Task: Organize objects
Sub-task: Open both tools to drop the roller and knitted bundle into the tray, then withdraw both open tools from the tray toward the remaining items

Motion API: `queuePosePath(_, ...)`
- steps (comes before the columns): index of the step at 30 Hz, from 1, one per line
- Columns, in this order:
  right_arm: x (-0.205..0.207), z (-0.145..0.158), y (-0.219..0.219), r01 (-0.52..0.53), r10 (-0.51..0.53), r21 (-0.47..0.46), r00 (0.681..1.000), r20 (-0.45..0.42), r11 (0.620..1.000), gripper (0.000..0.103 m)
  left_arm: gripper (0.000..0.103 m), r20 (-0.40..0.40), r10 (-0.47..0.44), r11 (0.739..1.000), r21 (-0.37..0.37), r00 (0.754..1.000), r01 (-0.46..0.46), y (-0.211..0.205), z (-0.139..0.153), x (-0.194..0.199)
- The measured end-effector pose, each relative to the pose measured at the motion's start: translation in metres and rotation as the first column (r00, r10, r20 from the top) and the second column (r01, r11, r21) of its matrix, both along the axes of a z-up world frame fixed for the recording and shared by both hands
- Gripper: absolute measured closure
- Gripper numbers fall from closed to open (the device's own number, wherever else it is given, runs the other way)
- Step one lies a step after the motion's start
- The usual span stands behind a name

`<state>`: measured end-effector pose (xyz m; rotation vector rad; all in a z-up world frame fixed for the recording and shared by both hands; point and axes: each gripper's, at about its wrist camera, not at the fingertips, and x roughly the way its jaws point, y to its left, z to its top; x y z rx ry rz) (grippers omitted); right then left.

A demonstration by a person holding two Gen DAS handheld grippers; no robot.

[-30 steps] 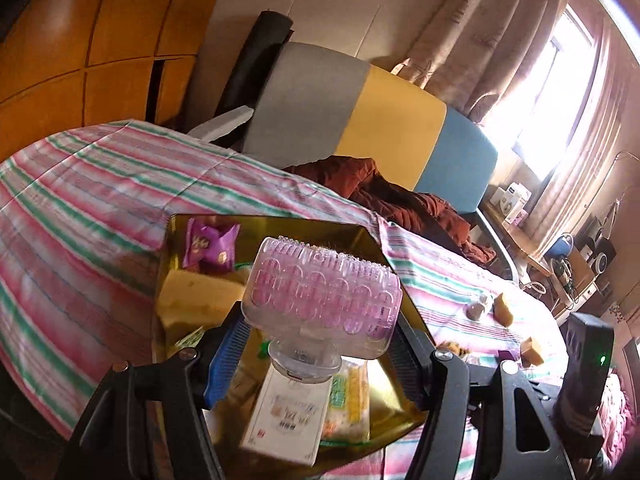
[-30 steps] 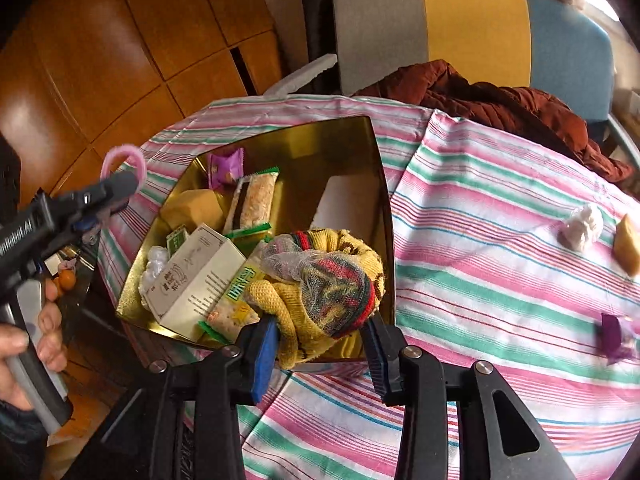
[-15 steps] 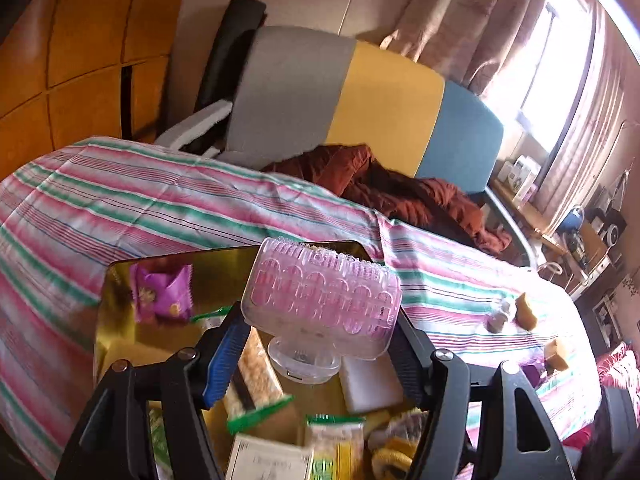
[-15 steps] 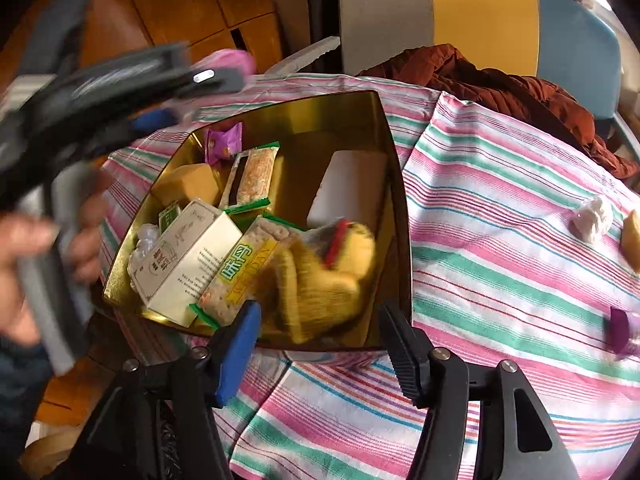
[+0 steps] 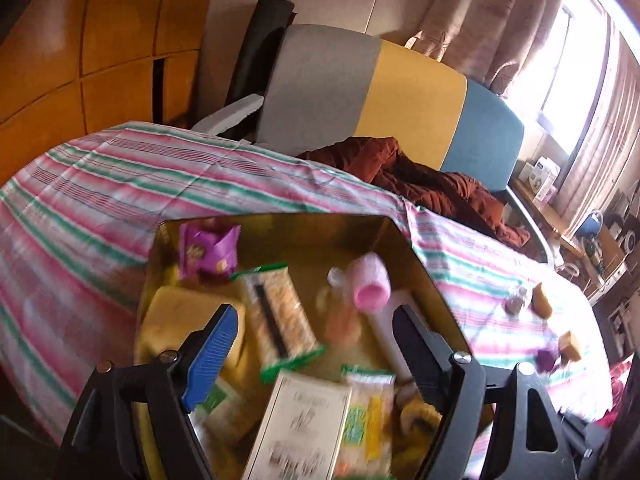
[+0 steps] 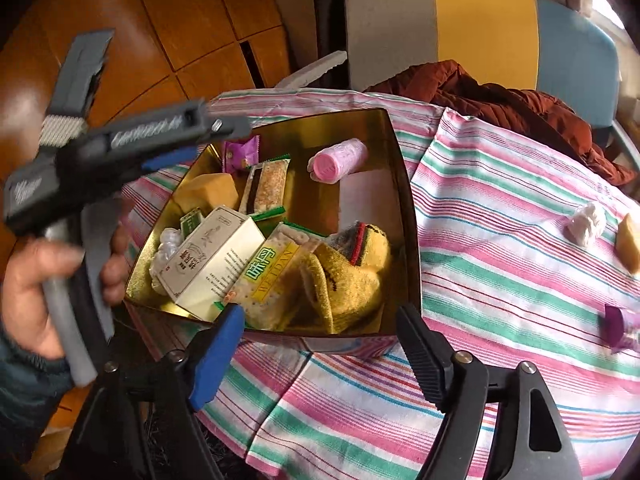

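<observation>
Left tool (image 5: 312, 336): jaws just spread wide, nothing between them, above the gold tin (image 6: 404, 184). Pink roller (image 6: 340, 158) lies inside, near the far wall. Right tool (image 6: 320, 340): jaws just opening, empty; yellow sock (image 6: 344, 272) in the tin.

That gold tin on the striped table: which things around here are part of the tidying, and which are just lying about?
Part of the job:
- gold tin, already holding the pink hair roller, yellow sock and white carton
- white wad, yellow block and purple wrapper, not yet in the tin
- left gripper and right gripper, both open

Just lying about:
- rust-red jacket
- tricolour chair
</observation>
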<state>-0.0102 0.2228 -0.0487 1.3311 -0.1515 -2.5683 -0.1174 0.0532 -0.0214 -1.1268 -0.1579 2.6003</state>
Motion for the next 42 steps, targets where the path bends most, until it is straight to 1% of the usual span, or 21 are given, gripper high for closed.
queuePosePath(6, 0.007, 0.008, -0.003, 0.015, -0.015, 0.005, 0.999, -0.031, 1.000, 0.024, 0.022, -0.075, 0.000, 0.997, -0.076, 0.997, -0.006, -0.006, 0.005, 0.043)
queuePosePath(8, 0.010, 0.011, -0.003, 0.026, -0.025, 0.008, 0.998, -0.050, 1.000, 0.023, 0.022, -0.096, 0.008, 0.996, -0.092, 0.995, -0.016, -0.008, 0.007, 0.052)
queuePosePath(12, 0.017, 0.018, -0.004, 0.058, -0.055, 0.030, 0.994, -0.090, 0.998, 0.013, 0.022, -0.097, 0.021, 0.995, -0.090, 0.995, -0.030, -0.013, 0.008, 0.061)
queuePosePath(13, 0.018, 0.019, -0.004, 0.069, -0.065, 0.038, 0.993, -0.101, 0.997, 0.008, 0.022, -0.096, 0.024, 0.995, -0.089, 0.995, -0.033, -0.014, 0.007, 0.064)
queuePosePath(14, 0.020, 0.021, -0.003, 0.080, -0.074, 0.045, 0.991, -0.115, 0.996, 0.006, 0.022, -0.095, 0.028, 0.995, -0.092, 0.995, -0.037, -0.014, 0.007, 0.065)
queuePosePath(17, 0.022, 0.023, -0.003, 0.110, -0.098, 0.076, 0.984, -0.149, 0.991, 0.000, 0.022, -0.093, 0.028, 0.994, -0.102, 0.995, -0.038, -0.014, 0.006, 0.071)
queuePosePath(19, 0.024, 0.025, -0.004, 0.135, -0.116, 0.099, 0.978, -0.176, 0.986, 0.000, 0.022, -0.099, 0.028, 0.993, -0.112, 0.995, -0.039, -0.013, 0.006, 0.075)
queuePosePath(21, 0.027, 0.027, -0.008, 0.176, -0.139, 0.160, 0.966, -0.220, 0.971, 0.000, 0.022, -0.104, 0.027, 0.992, -0.117, 0.994, -0.039, -0.013, 0.006, 0.080)
queuePosePath(23, 0.029, 0.028, -0.015, 0.204, -0.137, 0.250, 0.956, -0.259, 0.947, 0.000, 0.022, -0.108, 0.024, 0.992, -0.121, 0.994, -0.037, -0.011, 0.007, 0.083)
queuePosePath(24, 0.030, 0.027, -0.018, 0.214, -0.135, 0.289, 0.953, -0.273, 0.933, 0.000, 0.022, -0.113, 0.025, 0.992, -0.122, 0.993, -0.039, -0.011, 0.007, 0.085)
queuePosePath(25, 0.029, 0.026, -0.020, 0.217, -0.132, 0.308, 0.952, -0.275, 0.926, 0.000, 0.022, -0.118, 0.025, 0.992, -0.122, 0.993, -0.039, -0.011, 0.008, 0.086)
queuePosePath(27, 0.028, 0.025, -0.019, 0.198, -0.122, 0.294, 0.958, -0.258, 0.935, 0.000, 0.022, -0.125, 0.025, 0.993, -0.115, 0.992, -0.039, -0.010, 0.009, 0.089)
queuePosePath(29, 0.029, 0.024, -0.016, 0.198, -0.125, 0.275, 0.958, -0.260, 0.941, 0.001, 0.022, -0.128, 0.025, 0.993, -0.112, 0.991, -0.040, -0.010, 0.010, 0.090)
queuePosePath(32, 0.030, 0.024, -0.014, 0.182, -0.111, 0.263, 0.959, -0.262, 0.948, 0.001, 0.022, -0.133, 0.015, 0.992, -0.125, 0.991, -0.032, -0.006, 0.011, 0.091)
queuePosePath(37, 0.030, 0.025, -0.004, 0.172, -0.127, 0.171, 0.961, -0.244, 0.970, 0.001, 0.022, -0.131, -0.010, 0.989, -0.147, 0.991, -0.009, 0.001, 0.011, 0.093)
queuePosePath(42, 0.033, 0.025, 0.000, 0.186, -0.147, 0.150, 0.960, -0.238, 0.971, 0.001, 0.022, -0.131, -0.037, 0.989, -0.144, 0.991, 0.018, 0.006, 0.013, 0.096)
